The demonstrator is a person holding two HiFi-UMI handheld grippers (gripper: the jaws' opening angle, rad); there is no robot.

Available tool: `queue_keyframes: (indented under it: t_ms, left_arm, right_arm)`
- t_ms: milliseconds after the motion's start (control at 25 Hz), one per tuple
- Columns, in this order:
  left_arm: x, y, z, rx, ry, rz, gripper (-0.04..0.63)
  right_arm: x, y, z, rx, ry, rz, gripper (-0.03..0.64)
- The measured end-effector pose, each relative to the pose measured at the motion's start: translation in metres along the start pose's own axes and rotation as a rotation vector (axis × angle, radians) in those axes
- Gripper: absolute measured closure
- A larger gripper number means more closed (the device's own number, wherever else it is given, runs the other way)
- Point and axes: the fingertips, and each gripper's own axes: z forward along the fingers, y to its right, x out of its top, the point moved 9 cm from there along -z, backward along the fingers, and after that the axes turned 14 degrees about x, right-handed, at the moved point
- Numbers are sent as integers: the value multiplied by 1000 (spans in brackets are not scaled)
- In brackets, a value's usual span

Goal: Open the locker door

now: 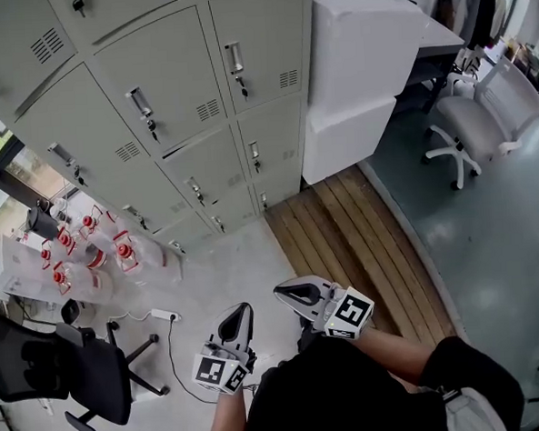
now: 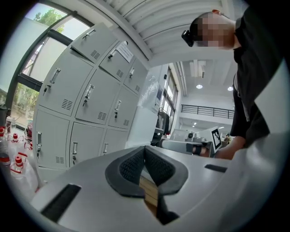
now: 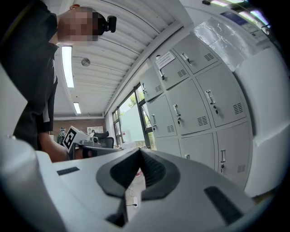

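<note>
- Head view alone takes in the whole room. From the left there is a black office chair (image 1: 51, 369), red-capped bottles (image 1: 90, 253) on a table, the grey locker bank (image 1: 193, 160) across the top, a white cabinet (image 1: 360, 59) just beside the bank's right end, and a pale swivel chair (image 1: 478, 120) at far right.
- Only this view shows both tools at once. The left gripper (image 1: 243, 310) and right gripper (image 1: 280, 291) sit side by side low in the frame, close to the person's body. They are well apart from the lockers, and a strip of wooden flooring (image 1: 362, 241) lies to their right.
- Left gripper view adds a window (image 2: 27, 45) at the far left, then the lockers, then the right gripper small in the distance at the right. Its own jaws are clenched tip to tip with nothing between them.
- Right gripper view reverses this, with the left gripper at the left edge and the lockers filling the right. It also shows a paper label (image 3: 165, 59) on an upper door. Its jaws are pressed together — empty as well.
- The locker doors (image 1: 166, 89) stand upright and are taller than wide, with the long axis vertical. They face out into the room toward the grippers, and each carries a vertical handle (image 2: 54, 76) near its left edge.
</note>
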Motion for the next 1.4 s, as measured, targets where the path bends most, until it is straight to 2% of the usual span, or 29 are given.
queue_keyframes:
  t_ms: [320, 600, 1000, 1160, 1400]
  left_arm:
    - [22, 1, 41, 62, 32, 37, 581]
    - [28, 7, 76, 98, 28, 17, 581]
    - [22, 19, 116, 72, -9, 18, 581]
    - [19, 10, 122, 65, -13, 17, 580]
    - [16, -10, 139, 61, -14, -30, 580]
  right_arm:
    - [20, 54, -1, 74, 14, -21, 606]
    - [24, 95, -18, 93, 16, -5, 606]
    - [14, 133, -38, 72, 20, 39, 606]
    - [9, 140, -32, 70, 16, 55, 606]
    - [5, 157, -22, 39, -1, 61, 606]
